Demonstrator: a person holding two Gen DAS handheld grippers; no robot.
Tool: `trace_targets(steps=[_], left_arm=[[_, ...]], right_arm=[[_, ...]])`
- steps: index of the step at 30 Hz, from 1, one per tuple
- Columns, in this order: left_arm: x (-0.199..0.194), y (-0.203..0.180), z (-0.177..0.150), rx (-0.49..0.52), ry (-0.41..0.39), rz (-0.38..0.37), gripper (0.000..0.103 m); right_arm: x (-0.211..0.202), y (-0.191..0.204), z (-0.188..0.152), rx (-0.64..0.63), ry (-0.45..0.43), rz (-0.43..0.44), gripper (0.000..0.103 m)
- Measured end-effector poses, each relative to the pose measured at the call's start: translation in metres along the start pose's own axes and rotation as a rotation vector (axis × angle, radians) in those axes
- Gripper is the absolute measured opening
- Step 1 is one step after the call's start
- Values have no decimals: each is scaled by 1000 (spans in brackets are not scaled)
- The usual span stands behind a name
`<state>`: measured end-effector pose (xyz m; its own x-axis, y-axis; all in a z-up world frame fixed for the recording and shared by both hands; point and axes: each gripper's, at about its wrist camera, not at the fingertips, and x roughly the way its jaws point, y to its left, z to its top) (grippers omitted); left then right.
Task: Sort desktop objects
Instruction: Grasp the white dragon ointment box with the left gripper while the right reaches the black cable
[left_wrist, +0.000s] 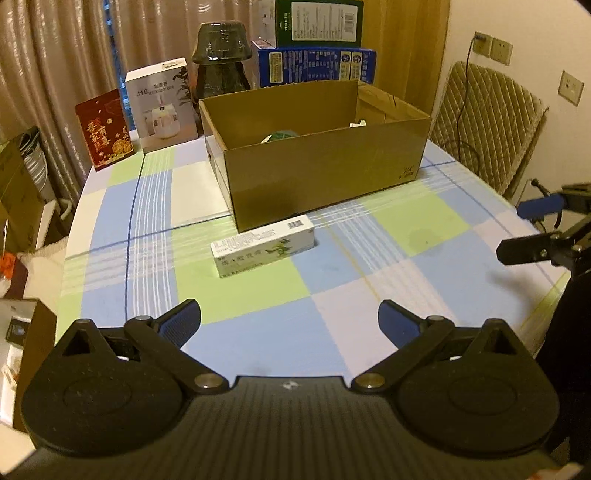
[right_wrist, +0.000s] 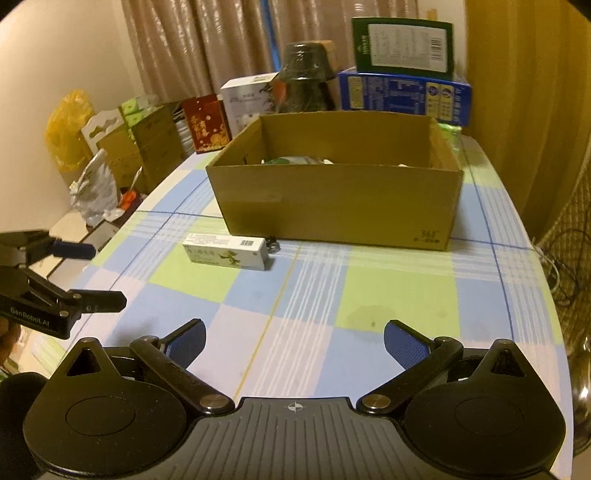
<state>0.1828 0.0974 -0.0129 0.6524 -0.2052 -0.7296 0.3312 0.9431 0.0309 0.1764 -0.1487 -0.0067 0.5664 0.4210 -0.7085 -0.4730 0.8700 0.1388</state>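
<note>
Toothpaste box (left_wrist: 263, 244) is the one loose item left out, and neither pair of tongs has it. Your left tongs (left_wrist: 290, 319) are spread wide and empty above the checked cloth of the bench (left_wrist: 369, 291); your right tongs (right_wrist: 294, 338) are spread just as wide, also empty. Each pair shows at the edge of the other's view, hanging over the near part of the bench, apart from everything.

Judging by this, you are between picks: the cardboard box (left_wrist: 325, 173) already holds a few things, only partly visible over its rim, and the reach for the toothpaste box has not begun.

From the left tongs, that box lies ahead and slightly left of centre, flat on its long side, its far end close against the front wall of the cardboard box. From the right tongs it sits ahead and to the left, with a small dark object (right_wrist: 272, 244) just beside its right end; what that is I cannot tell.

Your next move likely calls for closing across the narrow width, then lifting over the front wall.
</note>
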Motion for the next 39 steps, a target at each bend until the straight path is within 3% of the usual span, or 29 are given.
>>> trace_targets(steps=[3,14,21,27,29,33,35,39], left_arm=[[13,9,6,46,8,-4,99],[87,39,31,279,32,-59,88],[134,45,49,393,60,-111,86],[162,44,55,471,106,-200,75],[167,42,55,493,119,-225,66],[172,39,53,516,121,-228,56],[172,39,53,509,123,-222,40],[173,34,48,508,138,-210,29]], right_arm=[[18,0,9,-27,1,6,100],[95,-10,38,-90,33,34,75],[134,-17,43,-146,56,49,73],[154,-18,43,-140,70,63,73],[158,-17,42,-144,73,71,73],[165,-15,41,-146,80,79,73],[167,-14,41,-143,82,80,73],[167,-12,38,-143,85,83,73]])
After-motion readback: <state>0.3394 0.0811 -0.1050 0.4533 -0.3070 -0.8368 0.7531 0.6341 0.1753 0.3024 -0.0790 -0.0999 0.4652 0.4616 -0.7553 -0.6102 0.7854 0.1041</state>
